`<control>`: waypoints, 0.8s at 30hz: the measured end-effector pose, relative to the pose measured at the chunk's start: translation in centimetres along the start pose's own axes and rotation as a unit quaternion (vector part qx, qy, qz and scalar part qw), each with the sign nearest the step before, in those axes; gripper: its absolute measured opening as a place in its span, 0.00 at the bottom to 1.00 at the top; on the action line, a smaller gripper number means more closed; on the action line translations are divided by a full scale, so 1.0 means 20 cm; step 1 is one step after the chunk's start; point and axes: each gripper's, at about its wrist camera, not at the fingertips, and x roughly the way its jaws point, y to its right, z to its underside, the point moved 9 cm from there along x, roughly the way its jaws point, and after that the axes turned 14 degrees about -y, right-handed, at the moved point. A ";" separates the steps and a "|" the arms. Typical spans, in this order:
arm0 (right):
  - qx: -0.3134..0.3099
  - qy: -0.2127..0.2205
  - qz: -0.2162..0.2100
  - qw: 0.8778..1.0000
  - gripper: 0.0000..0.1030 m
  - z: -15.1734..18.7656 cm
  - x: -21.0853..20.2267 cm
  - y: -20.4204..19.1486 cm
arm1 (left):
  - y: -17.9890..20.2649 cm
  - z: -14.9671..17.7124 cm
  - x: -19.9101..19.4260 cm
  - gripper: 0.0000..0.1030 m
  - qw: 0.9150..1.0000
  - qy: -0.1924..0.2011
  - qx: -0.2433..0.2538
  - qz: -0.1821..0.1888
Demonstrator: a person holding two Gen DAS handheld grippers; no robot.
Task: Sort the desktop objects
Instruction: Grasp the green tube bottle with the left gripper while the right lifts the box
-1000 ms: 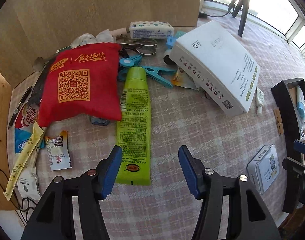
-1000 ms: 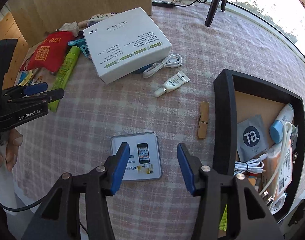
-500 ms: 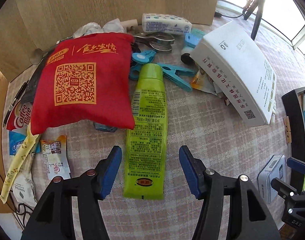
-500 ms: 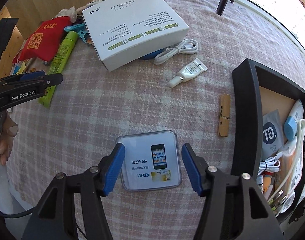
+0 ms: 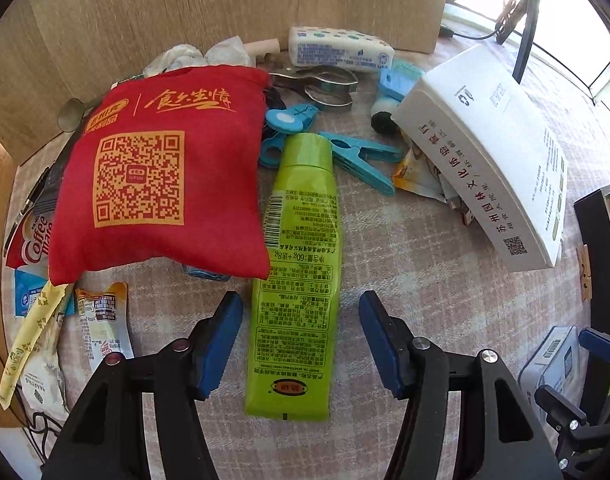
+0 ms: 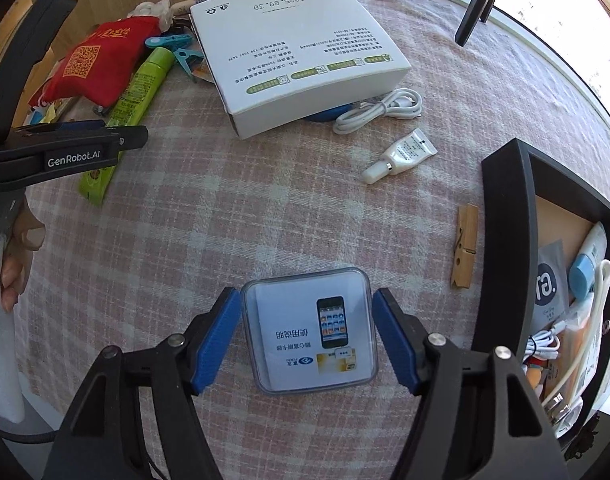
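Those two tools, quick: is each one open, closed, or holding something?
Left tool: open, holding nothing; green tube lies between its fingers, untouched.
Right tool: opening wider, straddling the clear plastic case, not gripping it.

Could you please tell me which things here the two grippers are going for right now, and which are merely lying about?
In hand:
- green tube, between the open left gripper
- clear case, between the right gripper, whose jaws are opening
- black tray

Lying about:
- red pouch
- white box
- white cable
- small white tube
- wooden peg
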 end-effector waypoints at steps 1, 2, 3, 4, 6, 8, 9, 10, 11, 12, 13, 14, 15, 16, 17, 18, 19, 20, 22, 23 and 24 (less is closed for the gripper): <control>-0.002 0.001 0.000 1.000 0.66 0.00 0.00 0.00 | 0.02 0.03 0.00 0.57 1.000 0.002 -0.004 0.000; -0.004 0.001 0.001 1.000 0.66 0.00 0.00 -0.01 | 0.02 0.03 0.00 0.57 1.000 0.000 -0.006 0.001; -0.005 -0.001 0.001 1.000 0.66 0.00 0.00 -0.01 | 0.02 0.05 0.00 0.57 1.000 -0.001 -0.008 0.001; -0.006 -0.001 0.000 1.000 0.66 0.00 0.00 -0.01 | 0.02 0.05 0.00 0.57 1.000 -0.002 -0.009 0.001; -0.007 0.000 0.000 1.000 0.66 0.00 -0.01 -0.01 | 0.03 0.05 0.00 0.57 1.000 -0.001 -0.008 -0.002; -0.009 0.001 0.002 1.000 0.66 0.00 -0.01 -0.01 | 0.05 0.06 0.00 0.56 1.000 0.000 -0.008 -0.004; -0.011 0.002 0.005 1.000 0.66 0.00 -0.01 -0.02 | 0.05 0.07 0.00 0.55 1.000 -0.001 -0.008 -0.002; -0.012 0.003 0.008 1.000 0.66 0.00 -0.01 -0.02 | 0.06 0.07 0.00 0.55 1.000 -0.002 -0.006 0.001; -0.013 0.003 0.008 1.000 0.66 0.00 -0.01 -0.02 | 0.07 0.07 0.00 0.55 1.000 -0.002 -0.003 0.001; -0.013 0.003 0.006 1.000 0.67 0.00 -0.01 -0.02 | 0.07 0.07 0.00 0.55 1.000 -0.003 -0.004 -0.002; -0.010 0.002 0.001 1.000 0.67 0.00 -0.01 -0.02 | 0.07 0.07 0.00 0.55 1.000 -0.004 -0.007 -0.001; -0.007 0.000 -0.003 1.000 0.67 0.00 -0.02 -0.02 | 0.09 0.07 -0.01 0.54 1.000 -0.005 -0.010 0.003; -0.005 -0.001 -0.007 1.000 0.67 -0.01 -0.02 -0.02 | 0.08 0.06 -0.01 0.54 1.000 -0.005 -0.016 0.006; -0.005 -0.003 -0.010 1.000 0.67 -0.01 -0.02 -0.02 | 0.07 0.06 -0.01 0.54 1.000 -0.007 -0.021 0.012; -0.004 -0.004 -0.011 1.000 0.68 -0.01 -0.02 -0.02 | 0.06 0.05 -0.02 0.54 1.000 -0.008 -0.022 0.017; -0.005 -0.005 -0.012 1.000 0.68 0.00 -0.03 -0.02 | 0.07 0.05 -0.02 0.53 1.000 -0.008 -0.019 0.018; -0.009 -0.006 -0.014 1.000 0.68 0.01 -0.03 -0.03 | 0.08 0.05 -0.02 0.53 1.000 -0.009 -0.015 0.014; -0.012 -0.007 -0.018 1.000 0.68 0.01 -0.03 -0.03 | 0.09 0.04 -0.01 0.53 1.000 -0.010 -0.010 0.005; -0.006 -0.009 -0.036 0.999 0.68 0.02 -0.04 -0.02 | 0.11 0.03 -0.01 0.54 1.000 -0.008 -0.005 -0.005; 0.002 -0.011 -0.046 0.999 0.68 0.02 -0.05 -0.01 | 0.12 0.03 -0.01 0.54 1.000 -0.008 -0.004 -0.005; 0.010 -0.011 -0.055 0.998 0.68 0.01 -0.05 0.01 | 0.12 0.02 -0.01 0.54 1.000 -0.007 -0.004 -0.006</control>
